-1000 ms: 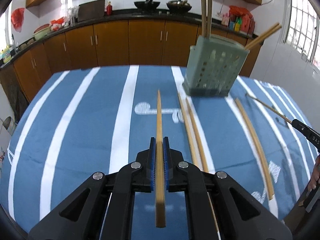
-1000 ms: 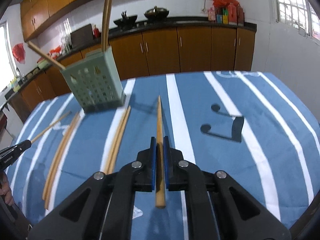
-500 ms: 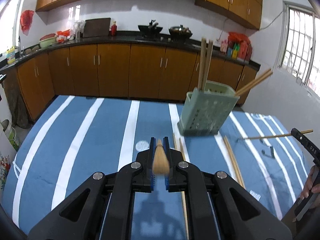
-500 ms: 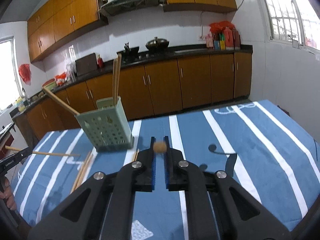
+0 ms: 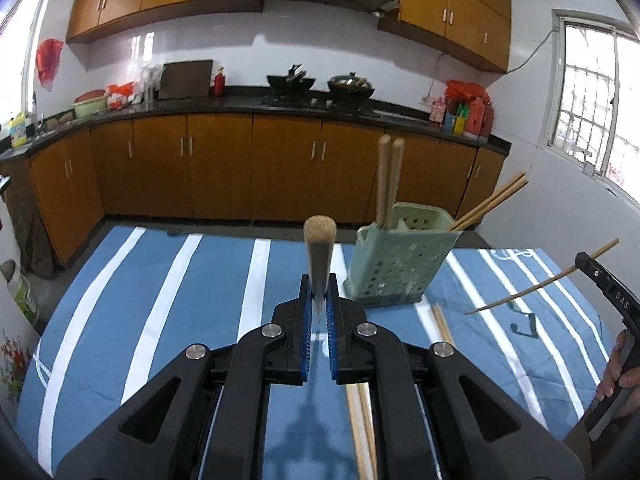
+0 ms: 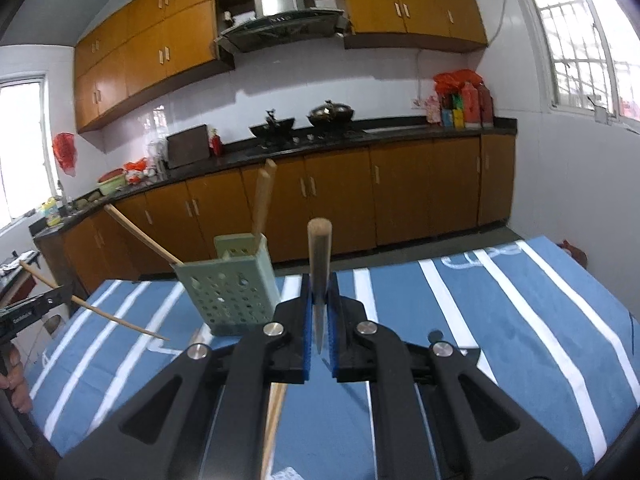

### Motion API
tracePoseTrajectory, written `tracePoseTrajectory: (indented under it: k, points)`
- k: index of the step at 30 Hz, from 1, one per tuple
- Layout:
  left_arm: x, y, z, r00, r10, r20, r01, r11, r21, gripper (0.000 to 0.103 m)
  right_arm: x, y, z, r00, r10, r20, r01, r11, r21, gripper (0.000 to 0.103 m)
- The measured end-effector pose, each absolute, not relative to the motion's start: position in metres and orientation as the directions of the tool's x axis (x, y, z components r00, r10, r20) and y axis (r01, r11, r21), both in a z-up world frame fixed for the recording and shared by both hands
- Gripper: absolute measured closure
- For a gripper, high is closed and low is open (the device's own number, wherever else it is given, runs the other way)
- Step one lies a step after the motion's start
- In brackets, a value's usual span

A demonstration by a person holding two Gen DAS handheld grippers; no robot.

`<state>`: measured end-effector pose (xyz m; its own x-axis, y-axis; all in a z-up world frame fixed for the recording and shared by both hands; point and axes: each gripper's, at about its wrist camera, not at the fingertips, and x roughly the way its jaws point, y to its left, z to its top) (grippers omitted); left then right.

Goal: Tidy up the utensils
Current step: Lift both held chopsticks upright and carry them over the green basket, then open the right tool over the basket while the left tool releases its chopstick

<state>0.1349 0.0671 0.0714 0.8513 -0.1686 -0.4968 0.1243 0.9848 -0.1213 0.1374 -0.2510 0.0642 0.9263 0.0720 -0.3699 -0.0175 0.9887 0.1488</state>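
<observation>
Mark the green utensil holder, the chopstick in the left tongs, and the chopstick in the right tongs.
green utensil holder [image 5: 400,276]: left wrist view, perforated front wall.
left chopstick [image 5: 319,256]: left wrist view, shaft above pads.
right chopstick [image 6: 319,256]: right wrist view, shaft above pads.

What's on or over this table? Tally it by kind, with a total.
Standing chopsticks, in green holder: 4
Held chopsticks, in jaws: 2
Loose chopsticks, on cloth: 4
Green holder: 1
Total: 11

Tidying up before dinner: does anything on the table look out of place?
Yes. Loose chopsticks lie flat on the striped tablecloth beside the green holder, while others stand inside it; one pair leans far out over its rim.
</observation>
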Motion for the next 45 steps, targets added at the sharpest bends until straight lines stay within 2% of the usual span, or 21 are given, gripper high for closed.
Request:
tracePoseTrajectory:
  k: [9, 14, 17, 25, 30, 35, 37, 39, 41, 45]
  points:
    - [0.125, 0.039, 0.136, 0.878, -0.278, -0.39, 0.256, 0.961, -0.108, 0.096, 0.124, -0.238, 0.143, 0.931, 0.253, -0.262, -0.207, 0.959, 0.193, 0.095]
    - [0.14, 0.02, 0.162, 0.891, -0.292, -0.347, 0.278, 0.956, -0.09, 0.096, 0.135, -0.227, 0.173, 0.941, 0.264, -0.21, -0.225, 0.956, 0.189, 0.095]
    - [0.161, 0.009, 0.167, 0.884, -0.282, -0.372, 0.278, 0.958, -0.065, 0.096, 0.159, -0.22, 0.179, 0.937, 0.261, -0.233, -0.218, 0.956, 0.195, 0.095]
    - [0.212, -0.008, 0.15, 0.817, -0.267, -0.512, 0.284, 0.958, -0.046, 0.096, 0.234, -0.201, 0.164, 0.885, 0.257, -0.388, -0.2, 0.963, 0.181, 0.095]
    - [0.228, -0.006, 0.136, 0.794, -0.262, -0.549, 0.276, 0.959, -0.058, 0.096, 0.263, -0.193, 0.148, 0.858, 0.254, -0.447, -0.191, 0.965, 0.182, 0.095]
    - [0.235, -0.007, 0.131, 0.796, -0.26, -0.546, 0.261, 0.962, -0.078, 0.096, 0.272, -0.191, 0.137, 0.844, 0.259, -0.469, -0.185, 0.962, 0.2, 0.093]
    - [0.233, -0.004, 0.134, 0.804, -0.269, -0.53, 0.258, 0.961, -0.097, 0.095, 0.271, -0.193, 0.137, 0.847, 0.26, -0.464, -0.185, 0.962, 0.202, 0.081]
    - [0.232, -0.003, 0.138, 0.811, -0.273, -0.517, 0.259, 0.961, -0.101, 0.09, 0.266, -0.194, 0.14, 0.86, 0.249, -0.445, -0.18, 0.965, 0.192, 0.074]
    - [0.229, -0.003, 0.142, 0.822, -0.27, -0.502, 0.255, 0.962, -0.099, 0.076, 0.262, -0.195, 0.144, 0.868, 0.246, -0.431, -0.18, 0.966, 0.188, 0.073]
    - [0.223, -0.001, 0.148, 0.835, -0.269, -0.48, 0.248, 0.963, -0.108, 0.074, 0.251, -0.2, 0.153, 0.884, 0.243, -0.4, -0.179, 0.965, 0.192, 0.069]
